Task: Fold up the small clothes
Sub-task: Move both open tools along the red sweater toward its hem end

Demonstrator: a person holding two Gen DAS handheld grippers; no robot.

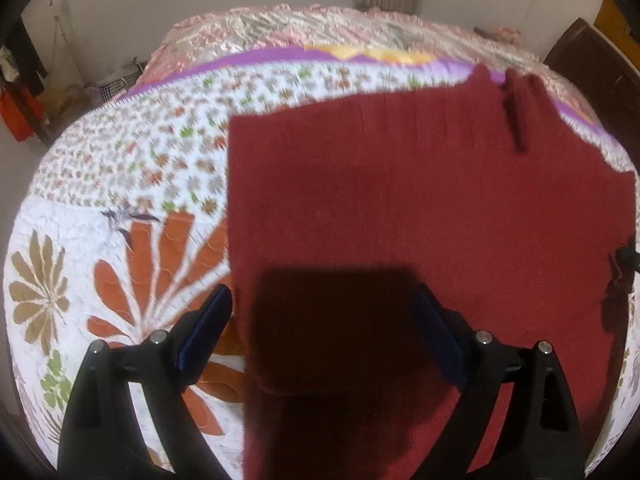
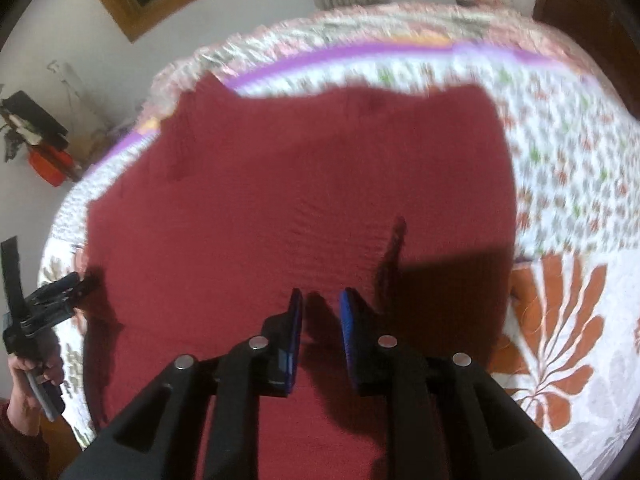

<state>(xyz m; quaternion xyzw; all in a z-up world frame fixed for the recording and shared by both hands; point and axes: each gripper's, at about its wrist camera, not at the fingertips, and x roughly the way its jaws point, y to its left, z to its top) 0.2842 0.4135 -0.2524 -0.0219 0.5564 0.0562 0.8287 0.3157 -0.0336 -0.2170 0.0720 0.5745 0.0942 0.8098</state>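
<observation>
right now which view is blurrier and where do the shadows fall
Right wrist view is blurrier: the quilt pattern smears at the far edge. Left wrist view is sharper, with a blocky dark shadow on the red garment between the open left gripper fingers. Both views show fisheye curving.
</observation>
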